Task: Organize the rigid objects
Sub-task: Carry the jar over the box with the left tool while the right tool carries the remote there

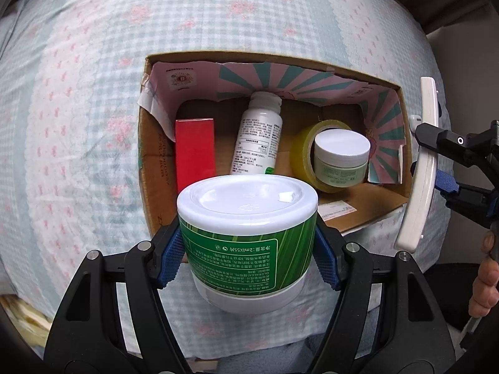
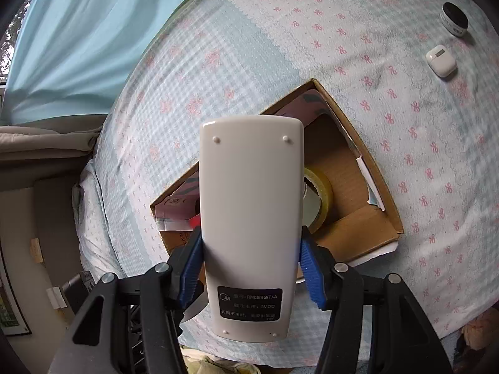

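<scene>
Your left hand-held gripper (image 1: 248, 249) clamps the green tub (image 1: 248, 218), your right hand-held gripper (image 2: 251, 258) the remote (image 2: 251, 218), both poised above the cardboard box (image 1: 149, 187) for dropping in.

Both wrist views look steeply down, close above the shared cardboard box (image 1: 149, 162) (image 2: 374, 187).

We see a checked pale-blue bedspread (image 1: 93, 124), strewn with pink bows, spreading beneath the left tongs (image 1: 248, 224) and on every side of them. Up and to the left of the right tongs (image 2: 249, 232) we find a light blue curtain (image 2: 78, 46). Below it, still left of those tongs, lies a beige padded surface (image 2: 37, 143).
</scene>
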`<state>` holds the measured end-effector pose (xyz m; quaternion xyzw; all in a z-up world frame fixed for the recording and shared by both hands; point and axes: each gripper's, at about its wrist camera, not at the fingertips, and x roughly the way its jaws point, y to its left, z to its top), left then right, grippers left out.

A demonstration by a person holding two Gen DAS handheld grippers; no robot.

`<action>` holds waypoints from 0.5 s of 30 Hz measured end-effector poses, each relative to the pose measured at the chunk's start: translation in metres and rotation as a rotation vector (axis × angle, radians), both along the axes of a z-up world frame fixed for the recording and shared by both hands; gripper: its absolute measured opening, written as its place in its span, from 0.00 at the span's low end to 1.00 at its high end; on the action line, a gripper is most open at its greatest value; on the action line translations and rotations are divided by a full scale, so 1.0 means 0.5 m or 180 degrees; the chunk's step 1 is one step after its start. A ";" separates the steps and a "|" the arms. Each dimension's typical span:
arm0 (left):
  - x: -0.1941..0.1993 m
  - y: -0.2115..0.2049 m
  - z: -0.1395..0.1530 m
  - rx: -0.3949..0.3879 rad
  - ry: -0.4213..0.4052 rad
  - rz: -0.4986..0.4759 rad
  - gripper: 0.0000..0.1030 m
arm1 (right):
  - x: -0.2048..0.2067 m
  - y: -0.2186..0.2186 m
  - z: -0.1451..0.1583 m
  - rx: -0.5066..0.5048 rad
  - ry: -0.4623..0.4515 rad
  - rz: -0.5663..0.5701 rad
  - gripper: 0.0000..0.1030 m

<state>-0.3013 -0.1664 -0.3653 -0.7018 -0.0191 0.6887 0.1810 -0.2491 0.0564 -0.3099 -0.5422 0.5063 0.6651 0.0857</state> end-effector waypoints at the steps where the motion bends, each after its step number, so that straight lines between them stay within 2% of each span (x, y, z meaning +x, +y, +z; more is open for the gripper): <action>1: -0.005 0.007 -0.008 -0.0018 -0.0001 -0.0064 0.66 | -0.005 0.002 -0.012 -0.0021 -0.0051 -0.0028 0.52; 4: -0.020 0.035 -0.025 -0.0060 0.0033 -0.0258 0.66 | -0.017 0.015 -0.039 0.0002 -0.0230 -0.0070 0.52; 10: -0.057 0.092 -0.053 -0.0151 0.0107 -0.0597 0.66 | -0.021 0.057 -0.106 -0.0409 -0.0392 -0.0379 0.52; 15: -0.061 0.108 -0.068 -0.0230 0.0111 -0.0749 0.66 | -0.026 0.073 -0.135 -0.0657 -0.0471 -0.0479 0.52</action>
